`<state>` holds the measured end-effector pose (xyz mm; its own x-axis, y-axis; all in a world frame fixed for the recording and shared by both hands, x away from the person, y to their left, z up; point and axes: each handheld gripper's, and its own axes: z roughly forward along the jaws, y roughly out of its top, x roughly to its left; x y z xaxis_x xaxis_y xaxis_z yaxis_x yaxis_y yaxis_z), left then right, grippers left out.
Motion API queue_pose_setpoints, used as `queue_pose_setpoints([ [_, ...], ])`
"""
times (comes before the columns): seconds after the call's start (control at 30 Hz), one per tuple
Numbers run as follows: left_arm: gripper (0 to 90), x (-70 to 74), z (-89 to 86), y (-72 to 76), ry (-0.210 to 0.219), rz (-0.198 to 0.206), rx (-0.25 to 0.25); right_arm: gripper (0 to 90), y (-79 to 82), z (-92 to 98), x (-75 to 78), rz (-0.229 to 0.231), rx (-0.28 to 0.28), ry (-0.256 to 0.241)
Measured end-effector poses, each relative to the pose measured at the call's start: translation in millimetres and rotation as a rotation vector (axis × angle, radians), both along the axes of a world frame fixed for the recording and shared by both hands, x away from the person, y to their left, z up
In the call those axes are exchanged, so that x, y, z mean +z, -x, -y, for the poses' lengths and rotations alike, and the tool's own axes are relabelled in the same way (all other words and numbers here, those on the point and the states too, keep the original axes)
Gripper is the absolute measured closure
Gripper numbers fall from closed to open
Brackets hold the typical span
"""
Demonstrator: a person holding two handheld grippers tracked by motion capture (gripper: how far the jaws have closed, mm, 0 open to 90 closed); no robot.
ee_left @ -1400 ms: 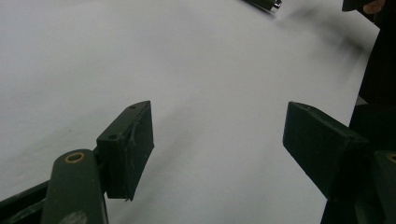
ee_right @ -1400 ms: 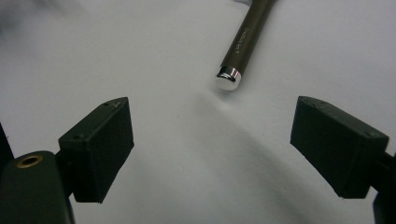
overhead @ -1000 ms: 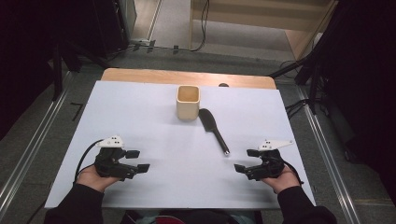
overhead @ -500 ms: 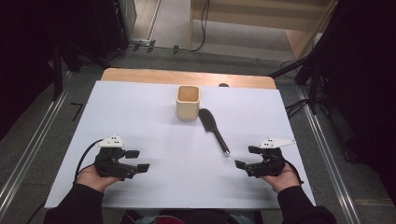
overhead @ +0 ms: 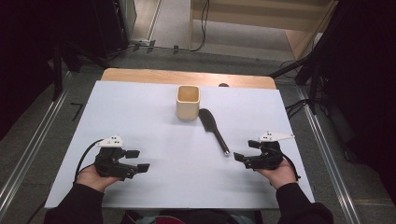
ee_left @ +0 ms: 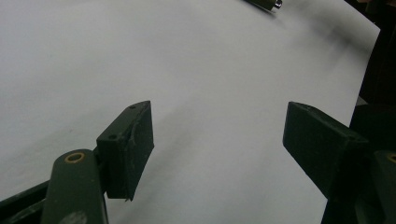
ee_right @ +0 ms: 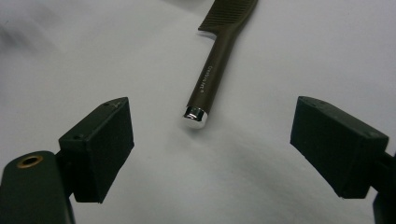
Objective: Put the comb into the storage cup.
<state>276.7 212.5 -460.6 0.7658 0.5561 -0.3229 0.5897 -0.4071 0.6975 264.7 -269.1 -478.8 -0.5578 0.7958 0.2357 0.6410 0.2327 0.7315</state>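
A black spatula lies flat on the white table, blade toward the back, silver-capped handle end toward the front. Just behind its blade stands a square beige cup, upright and empty-looking. My right gripper rests near the front right, open, pointing left, a short way right of the handle end; in the right gripper view the handle lies ahead between the jaws without touching them. My left gripper sits at the front left, open, nothing between its jaws.
A wooden strip runs along the table's far edge. Metal rails flank the table on both sides. Cables and dark stands sit on the floor behind. White surface stretches between the two grippers.
My right gripper has crept slightly back and right from the handle end. The left gripper, spatula and cup hold their places.
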Motion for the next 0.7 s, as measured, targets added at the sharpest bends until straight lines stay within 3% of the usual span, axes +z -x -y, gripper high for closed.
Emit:
queue_pose_setpoints([
  [0.37, 25.5, 0.1, 0.2, 0.0, 0.002, -0.001, 0.000, 12.3, -13.9, -8.4, 3.4, 0.037, -0.065, -0.009],
  [0.5, 25.5, 0.0, 0.3, 0.1, 0.003, 0.000, -0.001, 12.3, -17.1, -14.1, 4.7, 0.063, -0.086, 0.015],
  [0.7, 25.6, 0.1, 0.6, 0.1, -0.002, -0.001, -0.003, 12.3, -21.2, -17.7, 5.7, 0.074, -0.116, -0.001],
])
